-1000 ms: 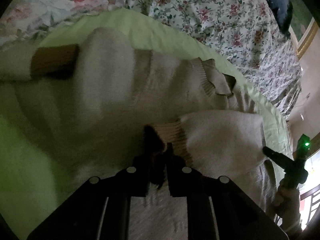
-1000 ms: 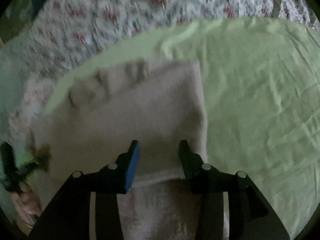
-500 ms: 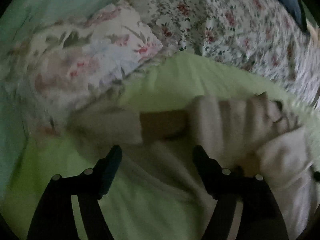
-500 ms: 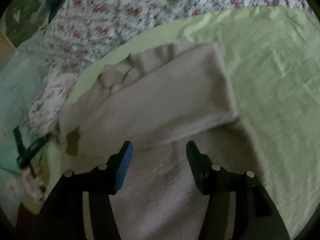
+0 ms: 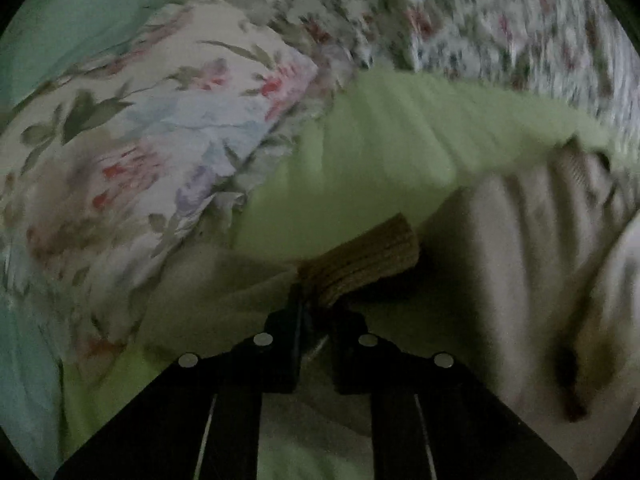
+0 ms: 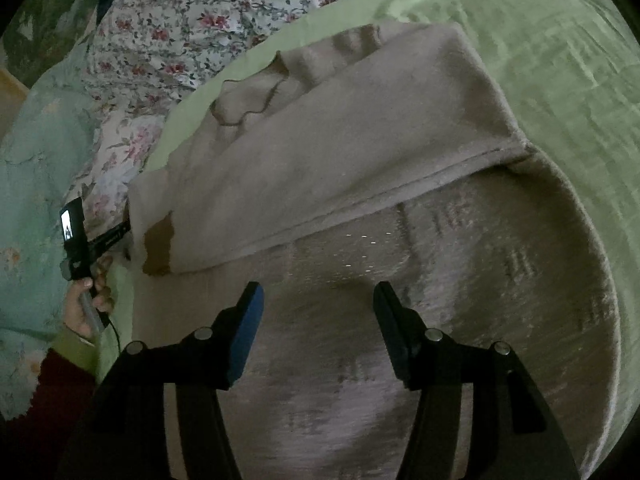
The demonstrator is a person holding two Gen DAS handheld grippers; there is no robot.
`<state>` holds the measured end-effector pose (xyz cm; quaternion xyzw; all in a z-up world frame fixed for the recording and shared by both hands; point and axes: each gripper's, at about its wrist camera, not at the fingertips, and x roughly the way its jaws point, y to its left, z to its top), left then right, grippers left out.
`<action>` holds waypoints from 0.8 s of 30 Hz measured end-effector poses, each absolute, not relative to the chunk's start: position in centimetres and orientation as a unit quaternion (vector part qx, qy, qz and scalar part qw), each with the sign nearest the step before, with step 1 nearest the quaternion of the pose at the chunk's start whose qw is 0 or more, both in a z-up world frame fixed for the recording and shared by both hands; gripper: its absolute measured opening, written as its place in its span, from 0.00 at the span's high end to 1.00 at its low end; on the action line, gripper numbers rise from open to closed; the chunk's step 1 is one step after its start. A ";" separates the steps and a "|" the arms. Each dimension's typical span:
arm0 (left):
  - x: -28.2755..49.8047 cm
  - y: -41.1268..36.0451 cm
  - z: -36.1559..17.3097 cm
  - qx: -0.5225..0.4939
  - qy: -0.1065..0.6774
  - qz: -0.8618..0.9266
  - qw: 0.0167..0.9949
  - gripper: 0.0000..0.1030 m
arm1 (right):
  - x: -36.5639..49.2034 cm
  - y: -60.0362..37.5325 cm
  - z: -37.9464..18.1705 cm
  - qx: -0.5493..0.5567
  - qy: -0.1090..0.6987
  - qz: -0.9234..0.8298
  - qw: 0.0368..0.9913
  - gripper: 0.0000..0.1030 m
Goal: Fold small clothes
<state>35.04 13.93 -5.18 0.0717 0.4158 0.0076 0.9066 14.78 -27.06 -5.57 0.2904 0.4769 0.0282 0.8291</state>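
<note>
A beige knit sweater lies on a light green sheet, with one sleeve folded across its body. Its other sleeve ends in a tan ribbed cuff. My left gripper is shut on that cuff at the sweater's left side. The cuff also shows in the right wrist view, next to the hand-held left gripper. My right gripper is open and empty, just above the sweater's lower body.
A floral pillow lies left of the sweater. A floral quilt covers the bed beyond the green sheet. A pale green blanket lies at the far left.
My left gripper let go of the folded sleeve's cuff, opened, swung left to the other sleeve and shut on its cuff. My right gripper opened wider and drew back over the sweater.
</note>
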 end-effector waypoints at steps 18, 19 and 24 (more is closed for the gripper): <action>26.3 -5.4 2.6 -0.100 0.351 -0.224 0.904 0.92 | 11.9 -29.3 -3.2 0.325 0.424 0.024 0.845 0.43; 26.5 -7.5 1.9 -0.094 0.358 -0.237 0.898 0.92 | 11.7 -29.8 -3.2 0.328 0.422 0.019 0.845 0.43; 28.1 -14.7 -1.6 -0.057 0.399 -0.277 0.872 0.91 | 10.7 -32.2 -3.4 0.342 0.412 0.000 0.845 0.43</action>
